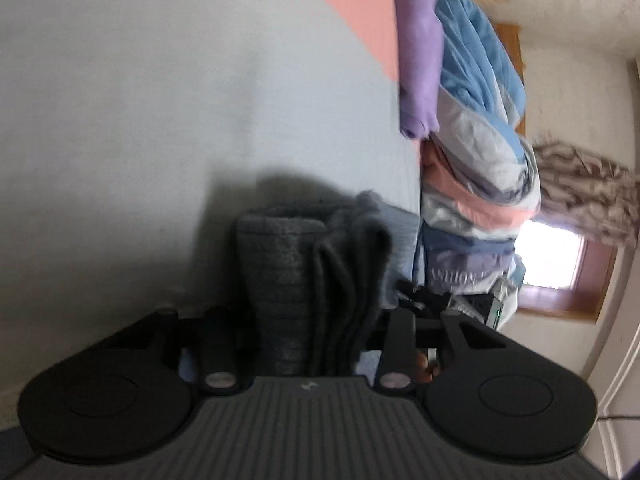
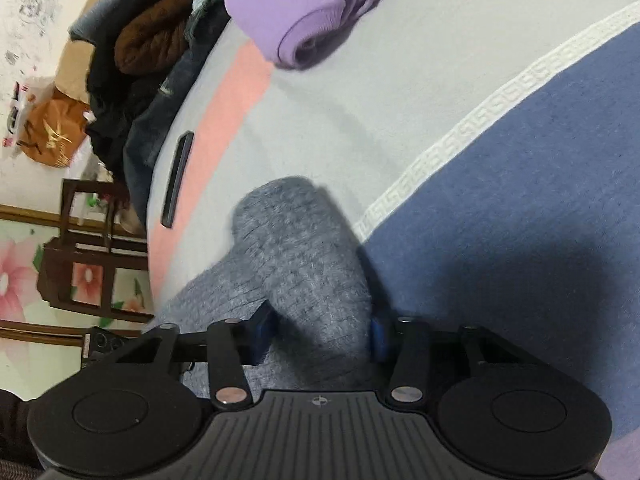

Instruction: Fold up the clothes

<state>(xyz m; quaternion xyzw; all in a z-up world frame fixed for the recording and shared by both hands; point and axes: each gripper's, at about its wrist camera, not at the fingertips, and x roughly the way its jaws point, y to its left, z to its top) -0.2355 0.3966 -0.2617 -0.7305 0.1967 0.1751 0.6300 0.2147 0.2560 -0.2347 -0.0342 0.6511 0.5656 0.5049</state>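
A grey knitted garment (image 1: 288, 280) lies bunched in folded layers on the bed. In the left wrist view it fills the gap of my left gripper (image 1: 316, 320), whose jaws close on its stacked folds; the pads are hidden by the cloth. In the right wrist view another part of the grey knitted garment (image 2: 296, 264) runs forward between the blue pads (image 2: 262, 330) of my right gripper (image 2: 320, 330), which press it from both sides. A folded purple garment (image 2: 296, 8) rests farther up the bed, and the purple garment (image 1: 420, 60) also shows in the left view.
The bed sheet (image 2: 360, 112) is light grey with a pink stripe and a blue band edged in white. A black flat object (image 2: 178, 176) lies near the bed's edge. Dark and brown clothes (image 2: 156, 32) pile beside it. Heaped bedding (image 1: 476, 152) borders the bed below a window (image 1: 552, 256).
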